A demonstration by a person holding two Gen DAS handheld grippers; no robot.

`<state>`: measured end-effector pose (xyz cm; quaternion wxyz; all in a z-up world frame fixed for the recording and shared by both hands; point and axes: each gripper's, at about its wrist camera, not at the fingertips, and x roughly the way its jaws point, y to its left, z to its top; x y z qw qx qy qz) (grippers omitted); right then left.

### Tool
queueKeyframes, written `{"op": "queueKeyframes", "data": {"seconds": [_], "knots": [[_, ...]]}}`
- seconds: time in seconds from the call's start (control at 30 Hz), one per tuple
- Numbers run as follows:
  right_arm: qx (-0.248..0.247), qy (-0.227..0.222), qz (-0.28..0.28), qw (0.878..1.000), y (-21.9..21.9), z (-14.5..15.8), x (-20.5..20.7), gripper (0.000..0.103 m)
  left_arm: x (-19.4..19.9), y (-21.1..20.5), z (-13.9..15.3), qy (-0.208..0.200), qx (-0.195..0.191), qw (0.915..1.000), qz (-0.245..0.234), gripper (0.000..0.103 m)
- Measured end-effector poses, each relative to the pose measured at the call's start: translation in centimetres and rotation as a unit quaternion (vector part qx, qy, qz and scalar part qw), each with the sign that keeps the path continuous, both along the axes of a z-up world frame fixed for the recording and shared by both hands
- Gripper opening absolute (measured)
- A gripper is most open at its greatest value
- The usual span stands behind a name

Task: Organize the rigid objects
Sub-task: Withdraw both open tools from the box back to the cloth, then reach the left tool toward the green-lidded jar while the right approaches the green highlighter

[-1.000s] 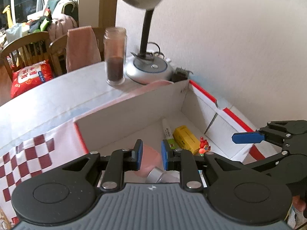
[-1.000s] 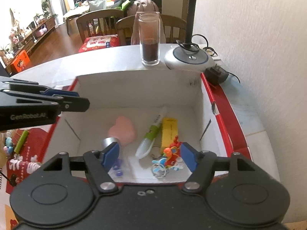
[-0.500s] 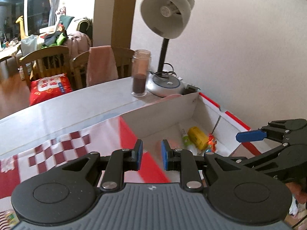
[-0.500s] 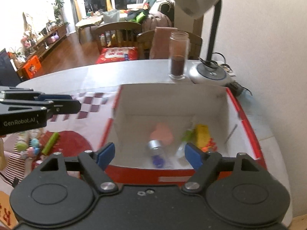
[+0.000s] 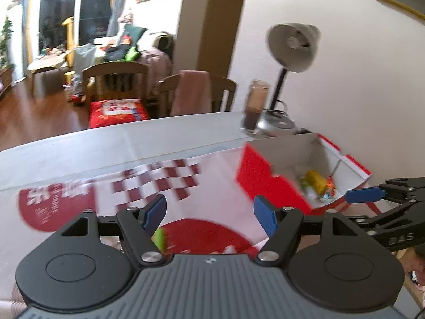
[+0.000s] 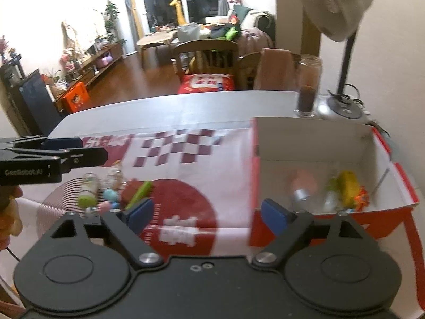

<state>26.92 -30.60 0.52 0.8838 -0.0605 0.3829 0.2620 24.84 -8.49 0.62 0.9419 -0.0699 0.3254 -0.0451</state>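
The left hand-held gripper (image 5: 209, 214) is hanging over the red-and-white cloth (image 5: 186, 186) on the tabletop (image 5: 106, 143), its jaws having just been opening — they are standing apart with nothing between them. The right hand-held gripper (image 6: 207, 214) is also hanging over the cloth, just beside the near left corner of the box (image 6: 313, 138); its jaws have likewise just been opening and are spread wide, gripping nothing.

The red box with the white inside is sitting at the right end of the cloth, near the wall. Inside it are lying a yellow object (image 6: 348, 186), a pink rounded piece (image 6: 302, 182), a silvery cap-like item (image 6: 298, 194) and a small orange toy (image 6: 361, 198), all blurred. To the left on the cloth, a cluster of small things is waiting outside the box — a green stick (image 6: 139, 190), a small bottle (image 6: 89, 188) and some pale blue and pink bits too smeared to name.

Behind the box a tall jar (image 6: 308, 85) with dark contents is standing beside the base of a desk lamp (image 6: 337, 8).
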Motion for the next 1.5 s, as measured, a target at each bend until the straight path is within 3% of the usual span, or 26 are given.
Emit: {"op": "queueKeyframes", "data": {"seconds": [0.23, 0.43, 0.6, 0.93, 1.33, 1.5], "knots": [[0.022, -0.005, 0.017, 1.0, 3.9, -0.7, -2.8, 0.102, -3.1, 6.6, -1.3, -0.001, 0.006, 0.9982, 0.059, 0.081], [0.041, -0.003, 0.036, 0.999, 7.7, -2.3, -4.5, 0.103, -4.5, 11.4, -3.0, 0.003, 0.001, 0.9942, 0.108, 0.083], [0.045, 0.009, 0.048, 0.998, 10.8, -3.9, -5.5, 0.103, -4.7, 13.6, -4.7, 0.014, 0.006, 0.9931, 0.116, 0.084], [0.0, 0.019, 0.071, 0.997, 16.0, -7.4, -5.8, 0.103, -2.8, 15.5, -8.7, 0.06, -0.003, 0.9908, 0.121, 0.084], [-0.035, 0.03, 0.0, 0.999, 17.5, -10.8, -0.7, 0.102, -0.3, 16.1, -12.7, 0.099, -0.011, 0.9858, 0.135, 0.084], [-0.063, 0.039, -0.02, 0.997, 17.5, -12.5, 1.3, 0.094, 0.6, 15.8, -13.6, 0.107, -0.006, 0.9858, 0.129, 0.084]]}}
